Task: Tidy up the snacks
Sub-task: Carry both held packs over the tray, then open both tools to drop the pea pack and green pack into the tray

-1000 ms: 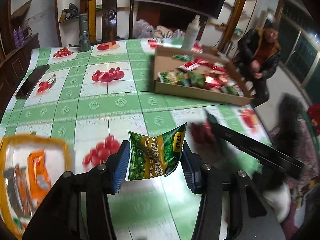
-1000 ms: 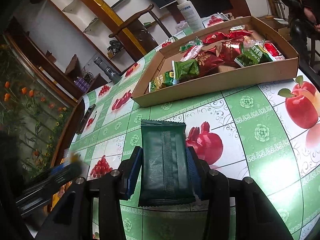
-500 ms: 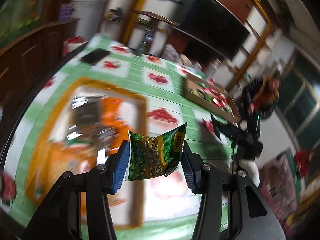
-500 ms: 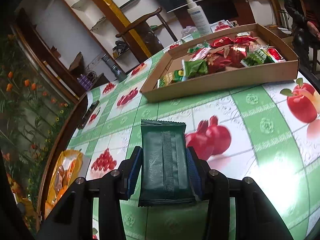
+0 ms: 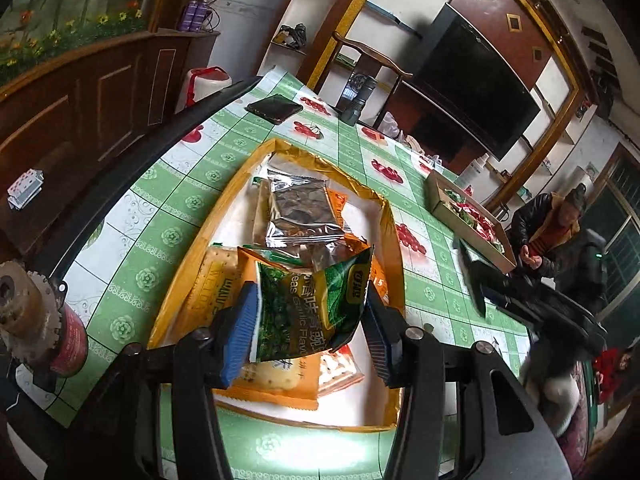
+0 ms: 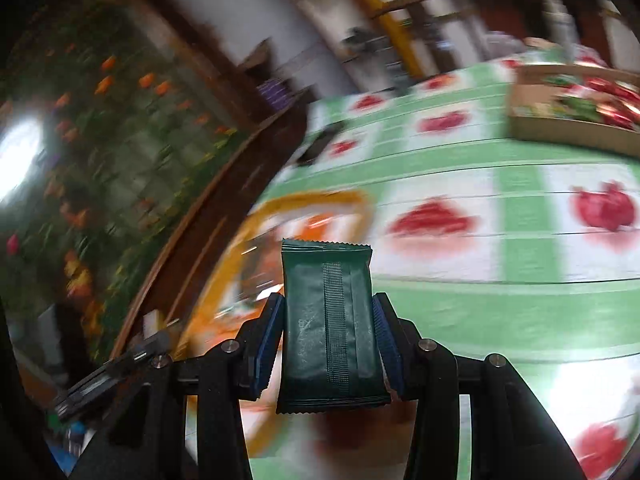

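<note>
The left wrist view sits just behind its own jaws and looks steeply down and forward over the gold-rimmed tray (image 5: 394, 240), which lies close below, then along the desk (image 5: 180, 200) to the cardboard box (image 5: 456, 216) at the far end. The right wrist view also looks out past its own jaws, from nearer the desk (image 6: 500, 288) and at a shallower angle, heavily blurred. Both views share the gold-rimmed tray (image 6: 312, 198), the cardboard box (image 6: 560, 128) and the fruit-print desk between them; the right wrist view meets the tray from its other side.
</note>
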`<state>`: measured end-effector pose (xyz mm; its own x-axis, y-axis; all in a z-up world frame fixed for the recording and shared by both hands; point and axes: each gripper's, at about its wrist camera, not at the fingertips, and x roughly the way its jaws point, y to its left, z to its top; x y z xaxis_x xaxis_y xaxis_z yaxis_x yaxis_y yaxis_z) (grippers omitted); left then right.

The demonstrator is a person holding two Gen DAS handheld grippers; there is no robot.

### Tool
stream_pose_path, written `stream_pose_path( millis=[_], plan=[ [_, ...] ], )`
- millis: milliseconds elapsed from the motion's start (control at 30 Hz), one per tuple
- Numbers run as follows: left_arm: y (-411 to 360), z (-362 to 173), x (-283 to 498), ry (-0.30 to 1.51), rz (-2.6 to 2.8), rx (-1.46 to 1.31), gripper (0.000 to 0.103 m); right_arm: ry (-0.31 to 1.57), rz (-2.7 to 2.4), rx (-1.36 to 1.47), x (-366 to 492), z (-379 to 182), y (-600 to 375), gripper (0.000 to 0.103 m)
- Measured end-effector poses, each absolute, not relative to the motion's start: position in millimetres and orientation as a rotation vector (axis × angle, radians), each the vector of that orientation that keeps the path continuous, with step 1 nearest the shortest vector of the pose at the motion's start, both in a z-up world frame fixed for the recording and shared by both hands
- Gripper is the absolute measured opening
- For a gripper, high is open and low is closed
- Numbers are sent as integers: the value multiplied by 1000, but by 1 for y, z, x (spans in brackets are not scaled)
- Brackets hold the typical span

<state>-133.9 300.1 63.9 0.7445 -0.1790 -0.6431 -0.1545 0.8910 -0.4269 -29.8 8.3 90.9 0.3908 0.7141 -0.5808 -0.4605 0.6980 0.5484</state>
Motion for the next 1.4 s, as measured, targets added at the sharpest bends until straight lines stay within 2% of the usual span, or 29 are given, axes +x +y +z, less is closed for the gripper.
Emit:
stream_pose_path(
  millis=[233,467,600,633,767,833,900,1133,1400],
  plan=[
    [299,47,-102,780,-24,-454,49,974,909,202,-59,81,90,46],
    [310,44,-64,795,-6,-480,50,1003,828,130,-35,58,119,45],
    [310,58,-76,742,-25,-509,58,966,776,68,-34,57,123,51],
    [310,61,-80,731,-24,-512,61,967,779,77,-36,57,122,55],
    [305,78,-101,675,-11,-510,65,915,765,126,-47,71,113,58],
    [302,85,-112,652,5,-494,68,867,755,135,-56,79,108,64],
    [298,91,-122,629,22,-471,69,822,745,140,-68,87,104,65],
    [305,103,-145,557,39,-477,73,791,716,104,-87,93,111,66],
    [327,91,-153,554,29,-541,73,774,684,76,-92,100,123,66]
  ],
)
